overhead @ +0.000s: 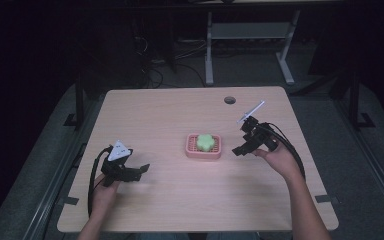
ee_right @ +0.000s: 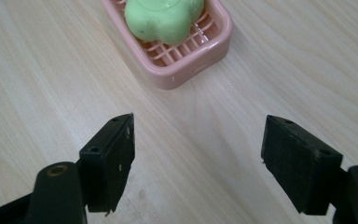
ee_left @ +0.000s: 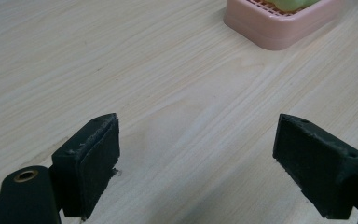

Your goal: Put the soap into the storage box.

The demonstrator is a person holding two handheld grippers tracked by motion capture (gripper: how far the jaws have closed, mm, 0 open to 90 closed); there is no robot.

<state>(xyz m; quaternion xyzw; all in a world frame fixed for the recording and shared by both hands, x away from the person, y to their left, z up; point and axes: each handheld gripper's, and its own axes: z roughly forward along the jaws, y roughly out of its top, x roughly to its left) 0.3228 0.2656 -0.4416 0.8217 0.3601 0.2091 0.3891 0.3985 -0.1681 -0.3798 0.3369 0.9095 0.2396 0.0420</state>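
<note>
**Soap sits loose in a light dish: a push could slide both**

The green flower-shaped soap (overhead: 205, 141) lies in the pink slatted soap dish (overhead: 190, 148) at the middle of the wooden table (overhead: 180, 200), between the two grippers. The likeliest slip is a jaw catching the dish's rim on the way in: the dish looks light and would probably skate across the smooth wood or tip instead of staying put. The soap itself is rounded and may squirt out of a hard pinch; how slick it is cannot be judged from here.

The right gripper (ee_right: 198, 156) hovers just beside the dish, tilted down towards it, jaws wide apart and empty. The left gripper (ee_left: 196, 158) rests low near the table's left side, well apart from the dish, pointing towards it, jaws likewise spread with nothing between them.
</note>
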